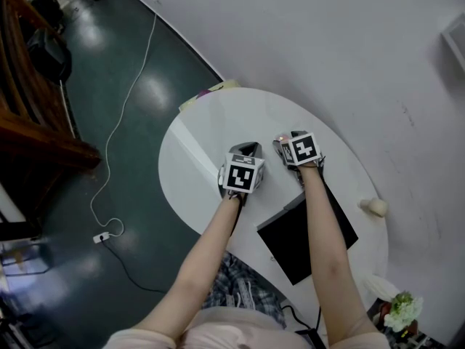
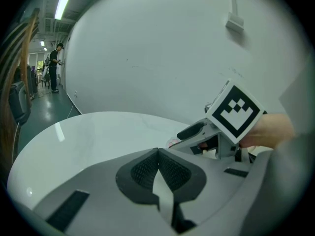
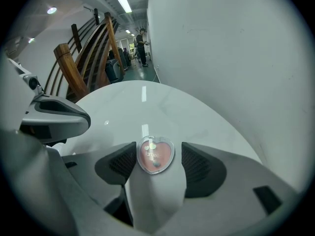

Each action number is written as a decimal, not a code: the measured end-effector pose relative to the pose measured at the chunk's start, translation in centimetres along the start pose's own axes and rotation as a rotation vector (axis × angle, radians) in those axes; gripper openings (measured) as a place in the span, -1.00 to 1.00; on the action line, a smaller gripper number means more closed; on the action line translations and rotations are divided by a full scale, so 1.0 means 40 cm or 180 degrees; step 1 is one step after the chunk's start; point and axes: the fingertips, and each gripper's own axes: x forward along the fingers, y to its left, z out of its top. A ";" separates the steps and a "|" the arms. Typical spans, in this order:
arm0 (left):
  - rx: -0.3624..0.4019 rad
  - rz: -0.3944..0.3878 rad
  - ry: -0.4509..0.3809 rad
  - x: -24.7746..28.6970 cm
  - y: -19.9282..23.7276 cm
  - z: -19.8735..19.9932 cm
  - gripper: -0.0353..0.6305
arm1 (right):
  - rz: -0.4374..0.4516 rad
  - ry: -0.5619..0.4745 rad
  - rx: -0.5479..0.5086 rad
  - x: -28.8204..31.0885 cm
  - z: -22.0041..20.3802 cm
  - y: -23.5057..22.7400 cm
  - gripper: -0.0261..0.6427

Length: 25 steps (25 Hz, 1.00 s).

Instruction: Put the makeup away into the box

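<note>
A clear heart-shaped compact (image 3: 155,154) with pink makeup inside lies on the white round table (image 3: 147,102). It sits between the jaws of my right gripper (image 3: 158,157). The left pad is at its edge and a small gap shows on the right side, so the gripper is open around it. In the head view the right gripper (image 1: 280,141) points steeply down at the table's middle. My left gripper (image 2: 157,152) is shut with nothing in it, hovering just left of the right one, as the left gripper (image 1: 250,148) shows from above. A flat black box (image 1: 305,233) lies under my right forearm.
A small cream object (image 1: 375,207) rests near the table's right edge. White flowers (image 1: 402,311) stand below at the lower right. A white wall curves behind the table. A cable (image 1: 116,137) runs over the dark floor on the left, beside a wooden structure (image 1: 29,122).
</note>
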 end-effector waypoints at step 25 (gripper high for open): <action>0.0123 -0.0071 -0.0166 -0.128 -0.039 0.046 -0.82 | -0.0190 -0.0464 -0.0031 -0.206 0.090 0.030 -0.20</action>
